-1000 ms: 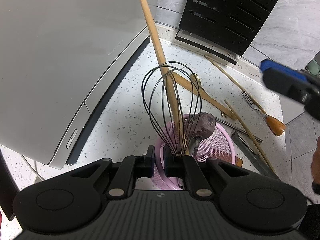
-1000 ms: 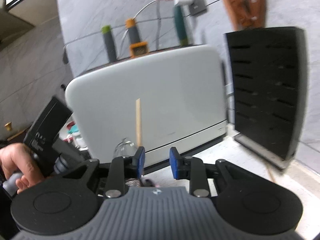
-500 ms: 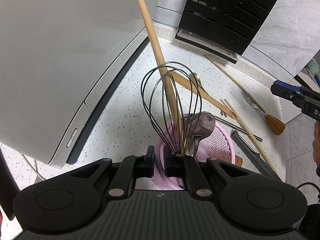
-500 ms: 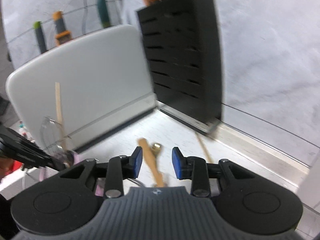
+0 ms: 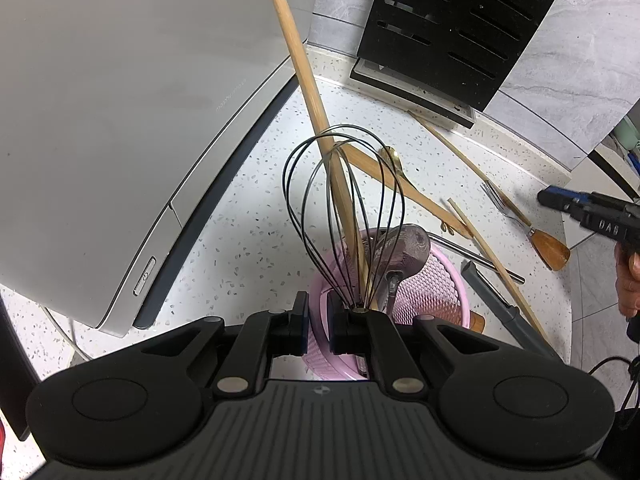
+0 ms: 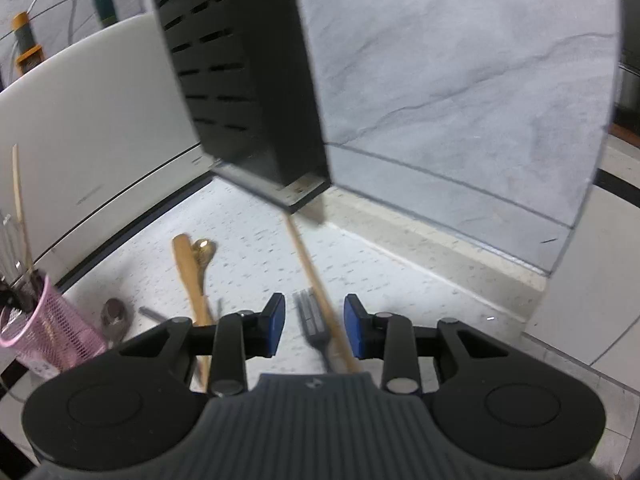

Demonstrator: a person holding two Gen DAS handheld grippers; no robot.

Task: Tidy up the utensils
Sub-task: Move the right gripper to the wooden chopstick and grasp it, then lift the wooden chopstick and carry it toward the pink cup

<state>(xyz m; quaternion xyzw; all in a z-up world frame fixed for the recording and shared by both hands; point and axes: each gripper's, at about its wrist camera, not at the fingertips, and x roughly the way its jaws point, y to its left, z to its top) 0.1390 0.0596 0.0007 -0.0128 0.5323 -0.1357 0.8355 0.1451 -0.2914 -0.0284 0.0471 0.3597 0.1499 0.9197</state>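
Our left claw [image 5: 318, 326] grips the rim of the pink basket [image 5: 440, 284] holding the whisk [image 5: 340, 208]. Right of the basket, our right claw [image 6: 314, 326] hangs parted over the fork [image 6: 314, 322] on the surface [image 6: 256, 248].

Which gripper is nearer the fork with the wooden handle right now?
Right. The right gripper hovers just above the fork, whose tines show between its open jaws. The left gripper is across the counter, shut on the rim of the pink basket.

Left claw [image 5: 318, 326] apparently pinches pink basket [image 5: 448, 280] rim, whisk [image 5: 340, 208] inside.
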